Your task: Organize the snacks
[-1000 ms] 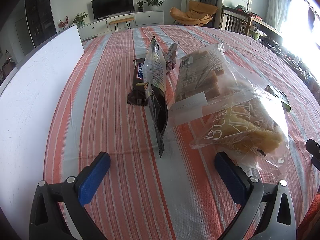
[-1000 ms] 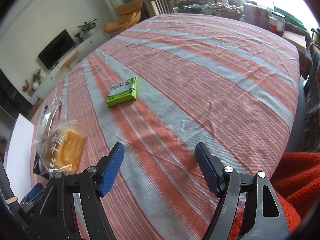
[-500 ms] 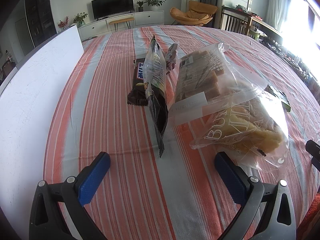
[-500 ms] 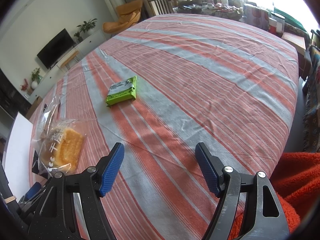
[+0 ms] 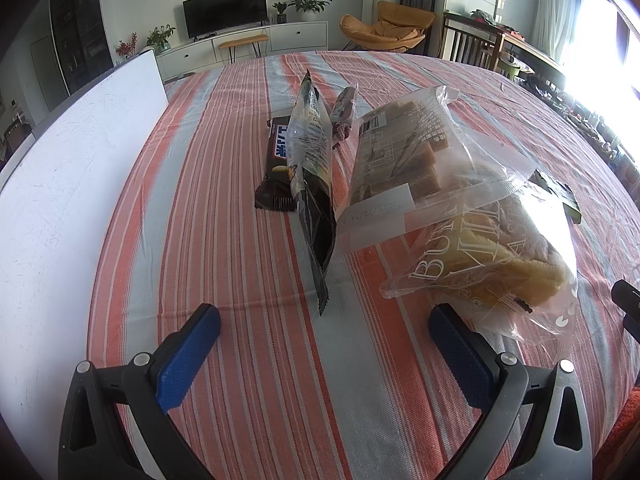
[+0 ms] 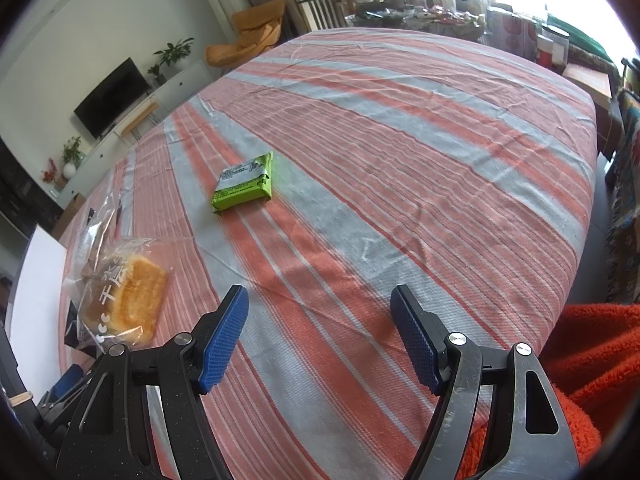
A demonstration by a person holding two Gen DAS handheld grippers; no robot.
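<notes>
Both the left gripper (image 5: 325, 322) and the right gripper (image 6: 319, 312) are spread, holding nothing. The snacks lean together on the surface (image 5: 224, 184); lifting the cake bag (image 5: 500, 256) may topple the dark pouch (image 5: 312, 168). The green pack (image 6: 244, 186) lies apart.

Red-and-grey striped tablecloth (image 5: 224, 216), white board (image 5: 68, 184) along its edge, dark television (image 5: 225, 9) on a white cabinet (image 5: 256, 42), potted plants (image 5: 309, 2) beside it, orange lounge chair (image 5: 386, 26), wooden chair (image 5: 468, 46), red blanket (image 6: 592, 360) nearby
</notes>
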